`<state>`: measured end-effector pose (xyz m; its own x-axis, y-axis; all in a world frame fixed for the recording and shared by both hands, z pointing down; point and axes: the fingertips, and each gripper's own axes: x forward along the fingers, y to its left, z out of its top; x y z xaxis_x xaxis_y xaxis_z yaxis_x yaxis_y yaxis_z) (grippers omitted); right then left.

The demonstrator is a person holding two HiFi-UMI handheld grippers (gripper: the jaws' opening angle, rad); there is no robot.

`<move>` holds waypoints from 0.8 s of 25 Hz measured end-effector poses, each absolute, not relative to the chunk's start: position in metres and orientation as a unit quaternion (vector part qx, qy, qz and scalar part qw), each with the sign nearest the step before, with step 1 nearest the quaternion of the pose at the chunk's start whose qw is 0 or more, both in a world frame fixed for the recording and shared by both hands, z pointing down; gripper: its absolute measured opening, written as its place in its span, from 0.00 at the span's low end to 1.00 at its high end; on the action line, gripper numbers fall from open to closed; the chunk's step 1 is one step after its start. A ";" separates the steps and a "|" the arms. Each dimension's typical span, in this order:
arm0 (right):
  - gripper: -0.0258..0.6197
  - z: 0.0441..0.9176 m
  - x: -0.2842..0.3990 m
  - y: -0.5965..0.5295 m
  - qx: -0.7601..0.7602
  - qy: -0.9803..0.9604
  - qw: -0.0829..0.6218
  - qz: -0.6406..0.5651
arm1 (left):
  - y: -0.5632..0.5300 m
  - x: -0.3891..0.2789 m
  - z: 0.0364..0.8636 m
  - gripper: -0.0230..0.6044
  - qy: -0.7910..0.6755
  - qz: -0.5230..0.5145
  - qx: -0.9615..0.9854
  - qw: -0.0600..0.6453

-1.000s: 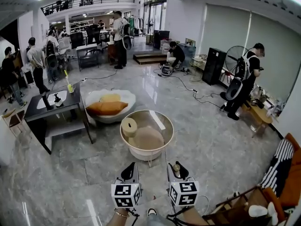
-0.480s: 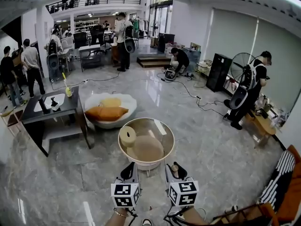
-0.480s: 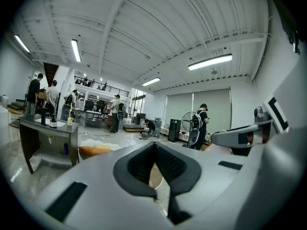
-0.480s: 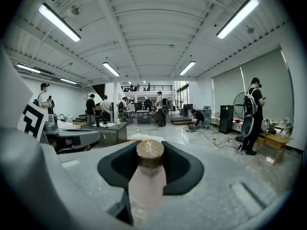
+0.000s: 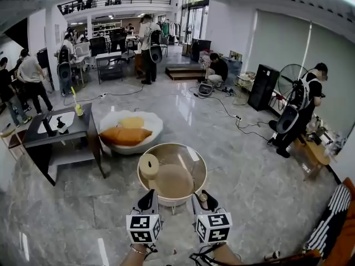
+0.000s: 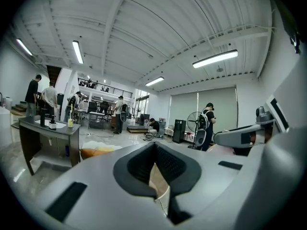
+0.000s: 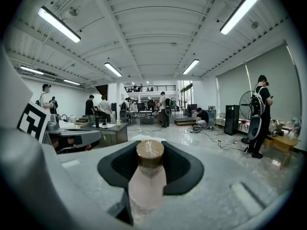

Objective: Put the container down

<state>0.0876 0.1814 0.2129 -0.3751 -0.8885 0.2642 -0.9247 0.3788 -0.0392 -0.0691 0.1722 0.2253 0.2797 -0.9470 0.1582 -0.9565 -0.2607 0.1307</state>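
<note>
my right gripper (image 5: pixel 201 199) is clamped on the container (image 7: pixel 148 178), a small pale pink bottle with a round brown cap. its two jaws press the bottle from both sides and the cap stands up between the black pads. the container is in the air at the near edge of the round glass table (image 5: pixel 191 155), not yet set down. my left gripper (image 5: pixel 147 199) is just beside the right one, its jaws together with nothing between them. on the table, at its left side, a tan roll of tape (image 5: pixel 148 166) stands.
</note>
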 end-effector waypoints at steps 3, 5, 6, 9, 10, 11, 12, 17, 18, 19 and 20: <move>0.25 0.223 0.088 0.166 0.551 -0.823 0.105 0.095 | 0.157 -0.070 0.234 0.03 -0.601 0.025 0.792 0.104; 0.25 0.226 0.091 0.156 0.551 -0.821 0.107 0.099 | 0.148 -0.068 0.238 0.03 -0.600 0.028 0.792 0.108; 0.25 0.227 0.092 0.152 0.552 -0.821 0.108 0.101 | 0.144 -0.066 0.238 0.03 -0.600 0.030 0.792 0.109; 0.25 0.229 0.097 0.137 0.554 -0.819 0.108 0.107 | 0.129 -0.061 0.238 0.03 -0.598 0.032 0.793 0.112; 0.25 0.230 0.098 0.130 0.555 -0.818 0.107 0.109 | 0.123 -0.060 0.238 0.03 -0.596 0.033 0.795 0.110; 0.25 0.231 0.098 0.124 0.556 -0.817 0.106 0.111 | 0.116 -0.059 0.237 0.03 -0.594 0.035 0.796 0.107; 0.25 0.233 0.098 0.117 0.557 -0.816 0.106 0.113 | 0.109 -0.059 0.237 0.03 -0.592 0.038 0.798 0.104; 0.25 0.238 0.092 0.079 0.564 -0.811 0.105 0.115 | 0.066 -0.068 0.240 0.03 -0.588 0.037 0.802 0.099; 0.25 0.236 0.090 0.070 0.565 -0.811 0.104 0.113 | 0.057 -0.070 0.239 0.03 -0.586 0.036 0.803 0.100; 0.25 0.235 0.088 0.060 0.565 -0.811 0.105 0.112 | 0.047 -0.071 0.239 0.03 -0.585 0.035 0.804 0.099; 0.25 0.233 0.086 0.050 0.565 -0.811 0.105 0.110 | 0.036 -0.073 0.237 0.03 -0.584 0.034 0.805 0.098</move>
